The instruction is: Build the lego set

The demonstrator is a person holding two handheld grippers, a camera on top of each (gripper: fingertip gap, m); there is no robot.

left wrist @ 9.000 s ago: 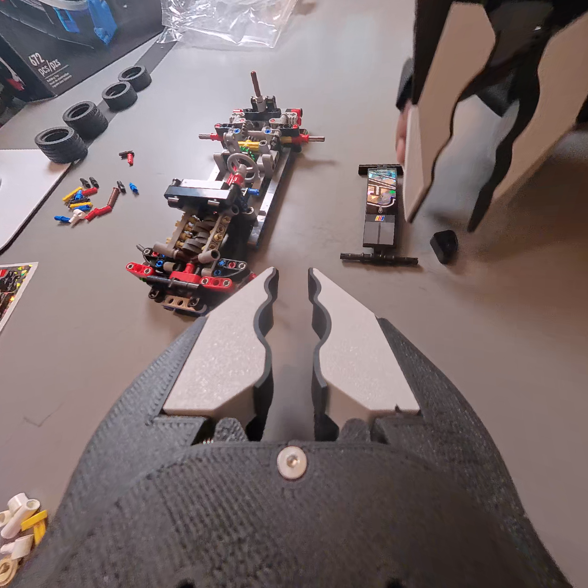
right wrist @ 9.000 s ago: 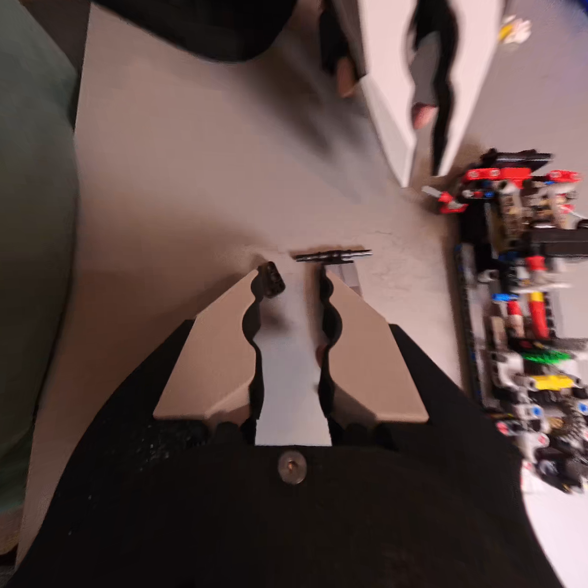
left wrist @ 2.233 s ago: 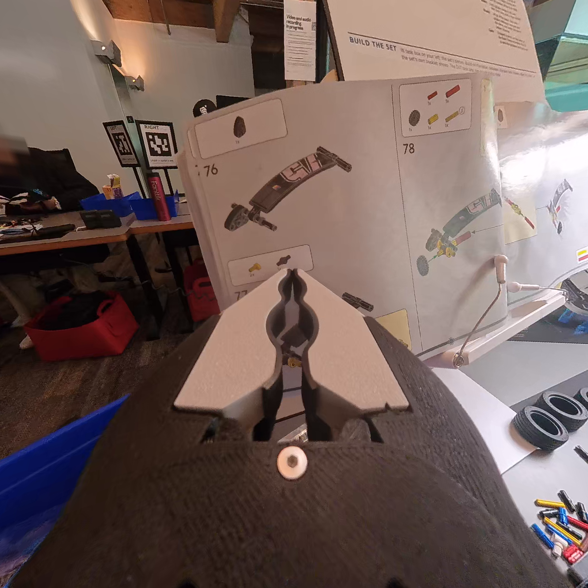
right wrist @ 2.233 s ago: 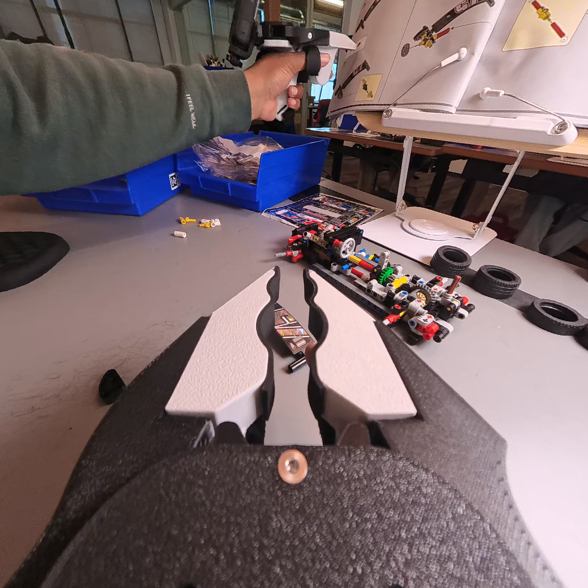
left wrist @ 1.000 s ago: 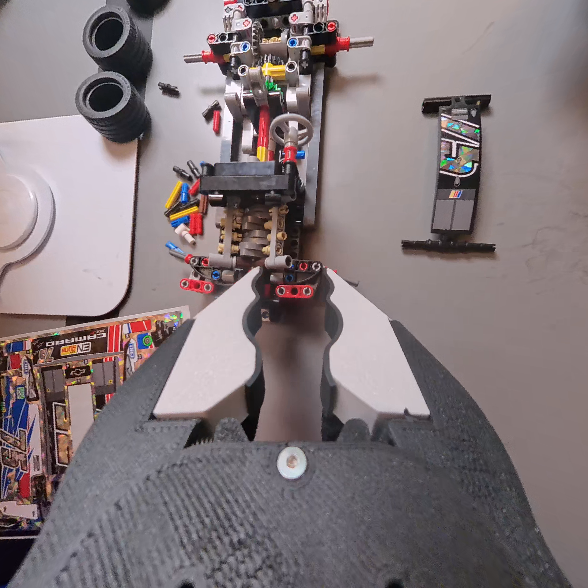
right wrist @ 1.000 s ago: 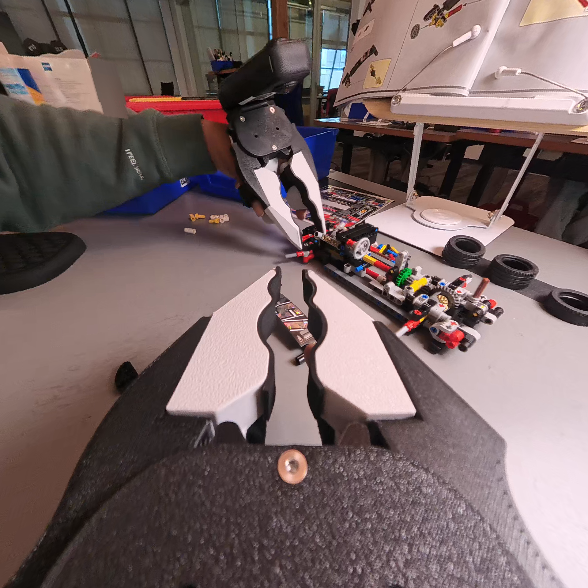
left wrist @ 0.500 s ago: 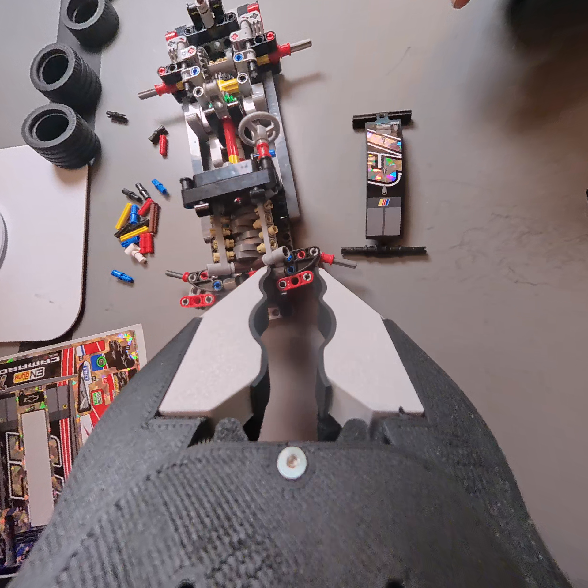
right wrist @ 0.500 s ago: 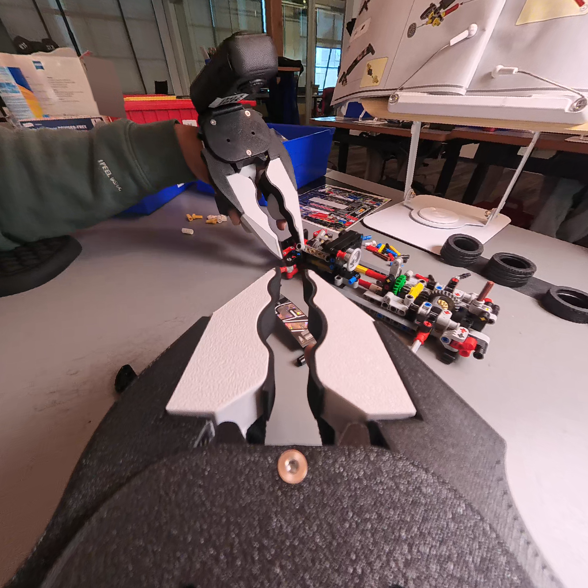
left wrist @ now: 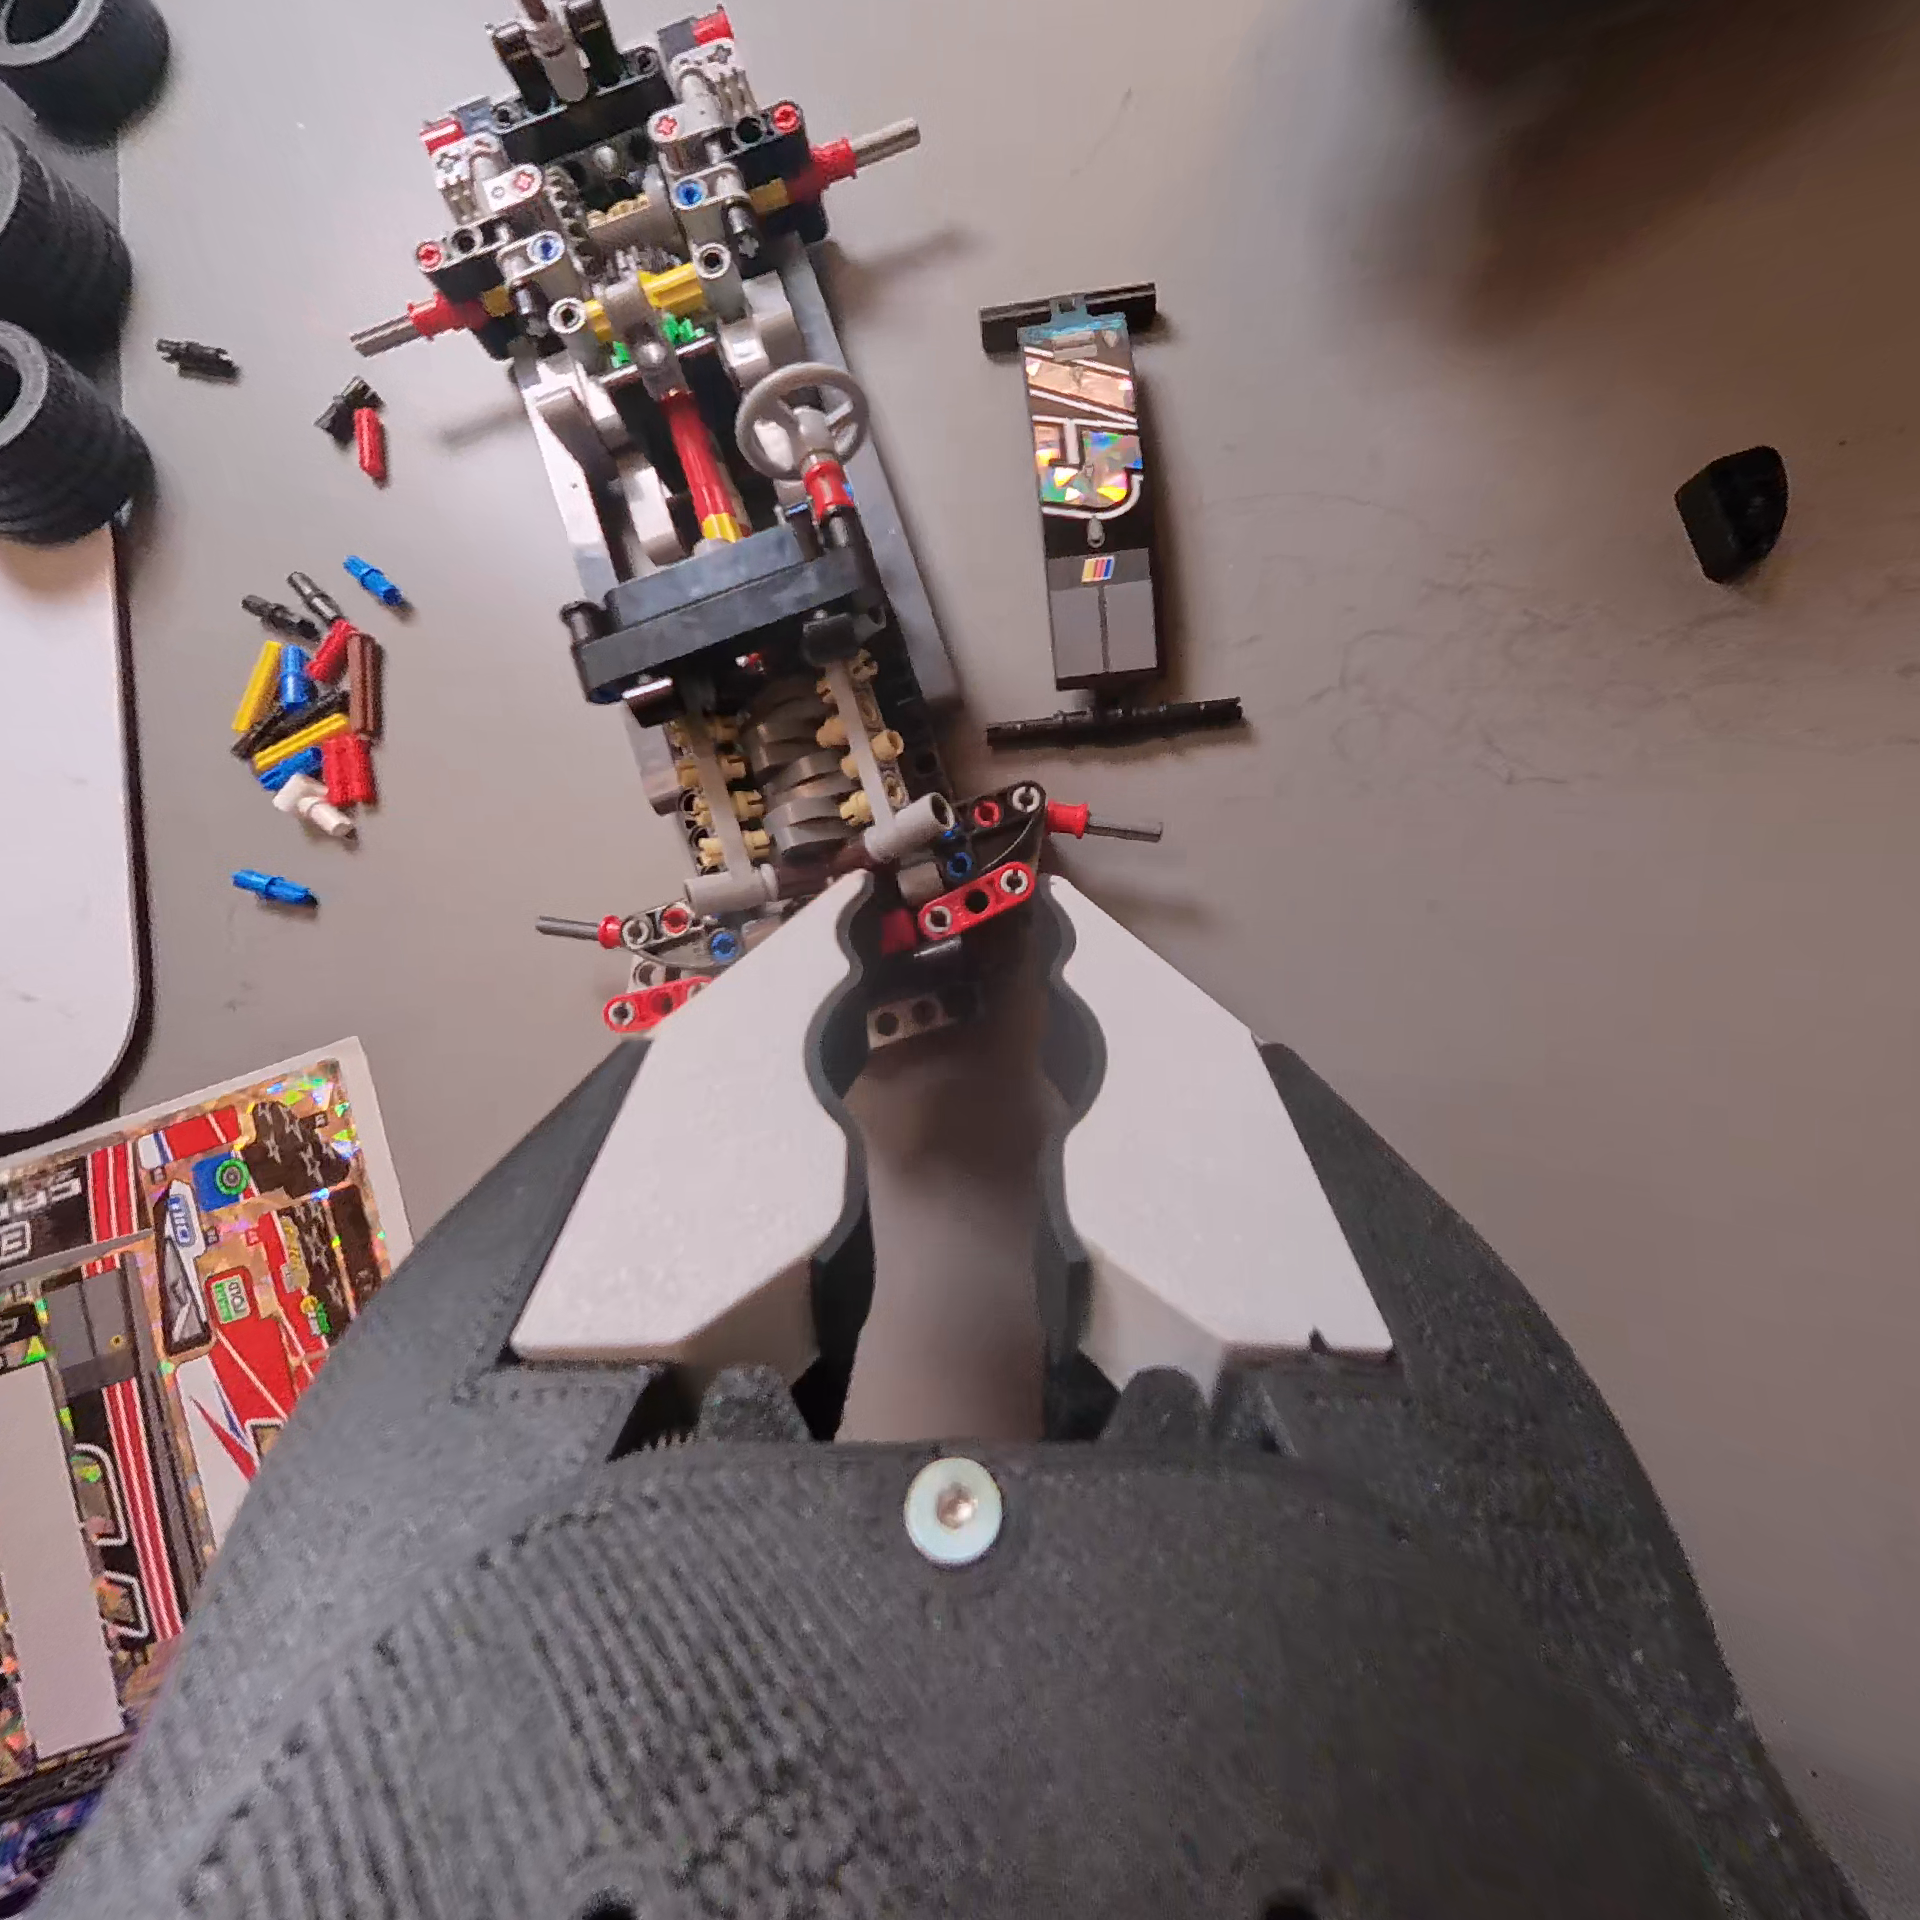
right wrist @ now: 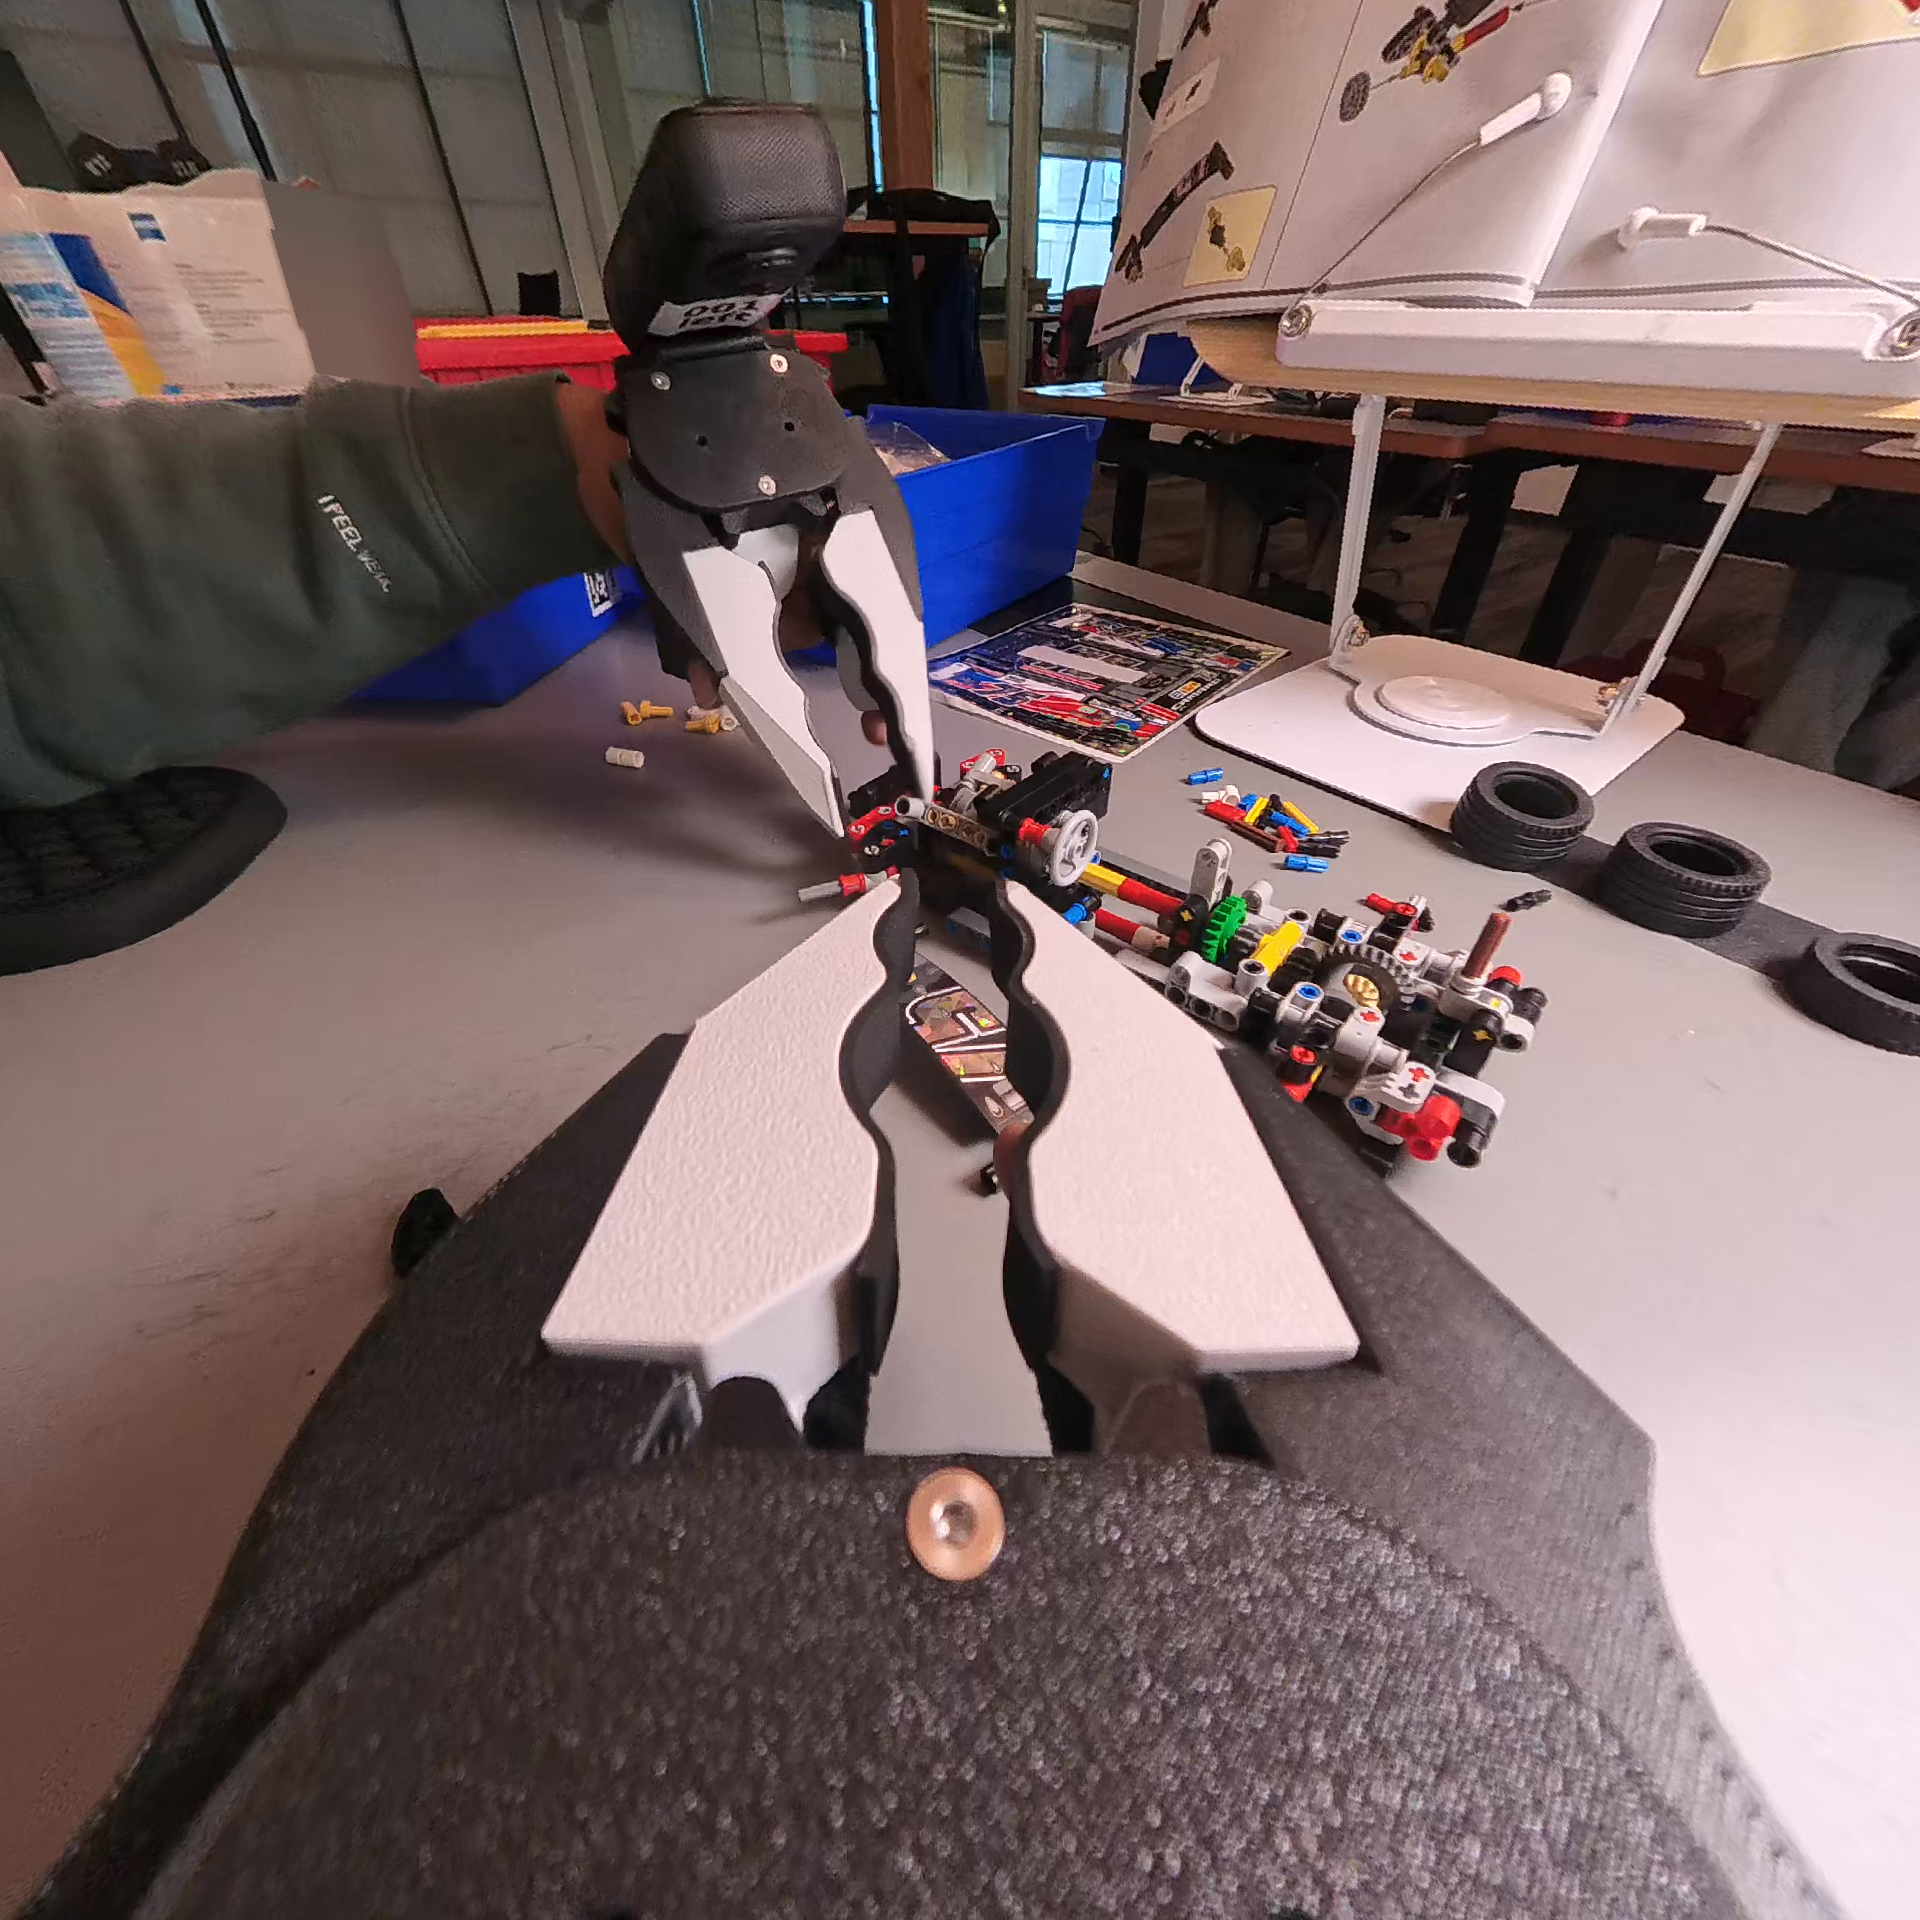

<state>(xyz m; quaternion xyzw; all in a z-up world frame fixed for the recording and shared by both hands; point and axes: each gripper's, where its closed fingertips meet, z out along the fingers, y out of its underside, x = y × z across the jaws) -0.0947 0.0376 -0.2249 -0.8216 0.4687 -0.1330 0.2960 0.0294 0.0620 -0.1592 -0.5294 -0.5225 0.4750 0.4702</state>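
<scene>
**Left tool straddling the chassis end**

The left tool (left wrist: 951, 899) is reaching down over the near end of the lego chassis (left wrist: 727, 499), its fingers spread to either side of the red beams there, not clenched on them. The chassis is lying lengthwise on the grey bench (left wrist: 1507, 935). Just to its right a black stickered panel (left wrist: 1096, 520) is resting flat, with a small black piece (left wrist: 1733, 511) farther right. Loose coloured pins (left wrist: 307, 707) are sitting left of the chassis, beside a sticker sheet (left wrist: 177, 1299). The right tool (right wrist: 954, 902) is hovering low over the panel, released and holding nothing.
</scene>
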